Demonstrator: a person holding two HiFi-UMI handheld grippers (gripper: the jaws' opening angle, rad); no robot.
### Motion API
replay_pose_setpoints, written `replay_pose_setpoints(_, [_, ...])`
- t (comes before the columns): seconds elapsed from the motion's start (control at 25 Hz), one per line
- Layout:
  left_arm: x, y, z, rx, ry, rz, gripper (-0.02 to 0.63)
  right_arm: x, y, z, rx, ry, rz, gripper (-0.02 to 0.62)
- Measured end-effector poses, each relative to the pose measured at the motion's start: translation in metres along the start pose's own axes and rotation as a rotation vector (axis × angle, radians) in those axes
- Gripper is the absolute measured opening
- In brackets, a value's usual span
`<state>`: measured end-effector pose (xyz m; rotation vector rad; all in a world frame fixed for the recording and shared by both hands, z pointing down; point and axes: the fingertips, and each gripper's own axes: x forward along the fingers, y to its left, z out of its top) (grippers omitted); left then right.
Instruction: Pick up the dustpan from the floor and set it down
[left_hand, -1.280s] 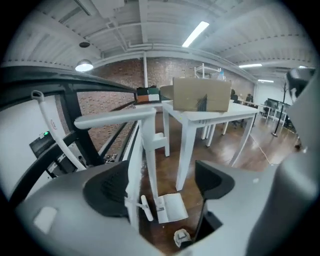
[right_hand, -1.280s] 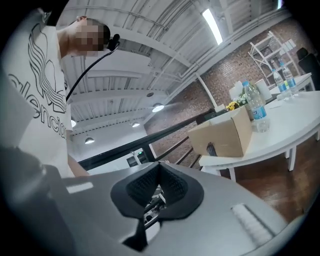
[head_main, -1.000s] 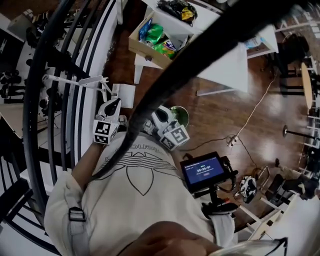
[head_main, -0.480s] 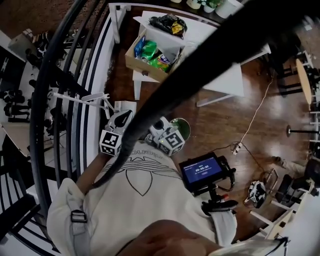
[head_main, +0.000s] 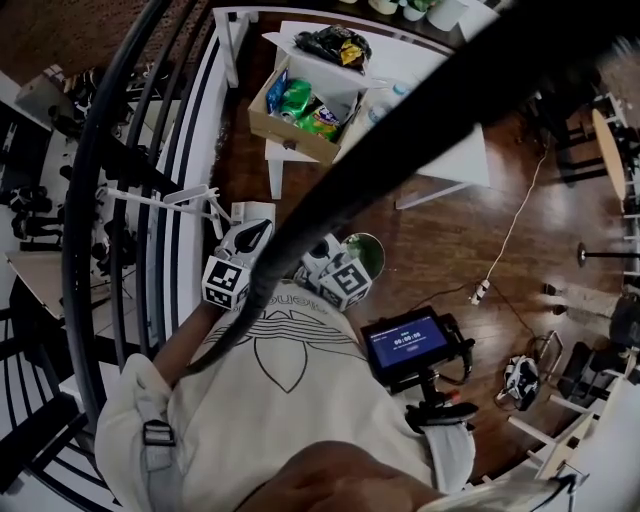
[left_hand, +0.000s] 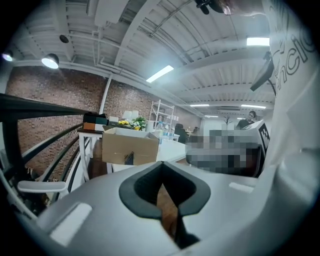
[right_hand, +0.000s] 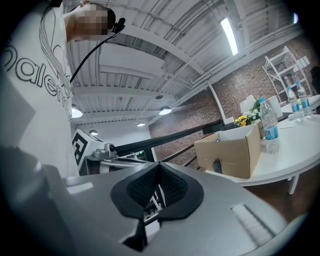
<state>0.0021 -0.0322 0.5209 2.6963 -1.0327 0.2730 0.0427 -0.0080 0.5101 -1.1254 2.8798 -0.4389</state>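
Observation:
A white flat panel with a long white handle stands on the floor by the black railing; it looks like the dustpan. My left gripper is held at chest height just short of it, jaws shut and empty. In the left gripper view the left gripper points almost level toward a cardboard box, and the white handle shows at the lower left. My right gripper sits beside the left one, partly hidden by a black strap. The right gripper has its pads meeting with nothing between them.
A black stair railing runs along the left. A white table carries a cardboard box of snack packets. A round green bin stands on the wooden floor by the right gripper. A white power cable trails to the right.
My left gripper has risen a little and moved toward the white panel. The right gripper has hardly moved. Both stay shut.

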Motion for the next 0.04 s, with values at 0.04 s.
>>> replay_pose_setpoints(0.04, [0.0009,0.0012,-0.0009,-0.008,-0.001,0.006,0.020,-0.0008,-0.0013,-0.0003,-0.001,0.001,-0.001,0.002])
